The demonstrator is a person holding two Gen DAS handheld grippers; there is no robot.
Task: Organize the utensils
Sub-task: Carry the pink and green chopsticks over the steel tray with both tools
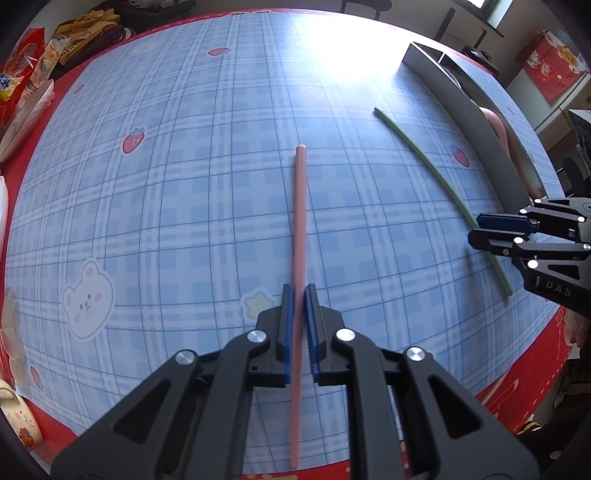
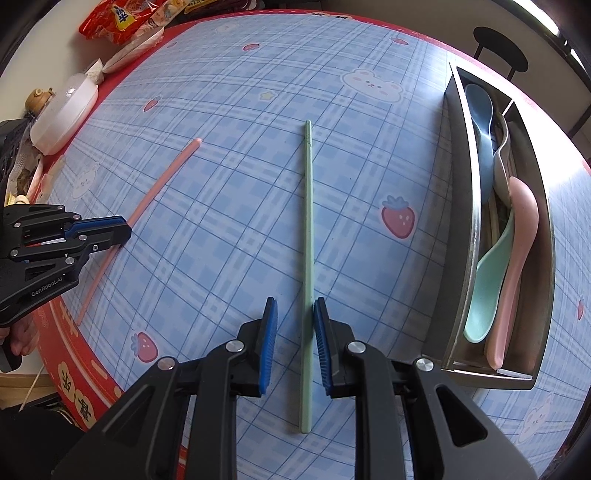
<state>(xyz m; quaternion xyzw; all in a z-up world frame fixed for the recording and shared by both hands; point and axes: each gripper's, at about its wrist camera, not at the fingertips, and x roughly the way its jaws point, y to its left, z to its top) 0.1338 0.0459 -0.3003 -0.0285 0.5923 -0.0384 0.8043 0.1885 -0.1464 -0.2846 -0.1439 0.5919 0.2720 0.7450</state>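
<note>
A pink chopstick [image 1: 300, 236] lies on the blue checked tablecloth [image 1: 184, 184]. My left gripper [image 1: 299, 295] is down over it with its blue pads nearly closed on the stick, which still lies flat. A green chopstick [image 2: 308, 229] lies parallel, further right. My right gripper [image 2: 295, 310] straddles it with the pads partly open, the right pad touching the stick. The pink chopstick [image 2: 162, 173] and left gripper [image 2: 122, 230] show at the left of the right wrist view. The green chopstick [image 1: 436, 173] and right gripper [image 1: 476, 229] show in the left wrist view.
A steel utensil tray [image 2: 458, 206] at the right holds a blue spoon [image 2: 480, 125], a mint spoon [image 2: 487, 280], a pink spoon [image 2: 517, 243] and a metal one. Snack packets [image 2: 118, 18], plates [image 2: 129, 51] and a lidded bowl [image 2: 62, 110] crowd the far left edge.
</note>
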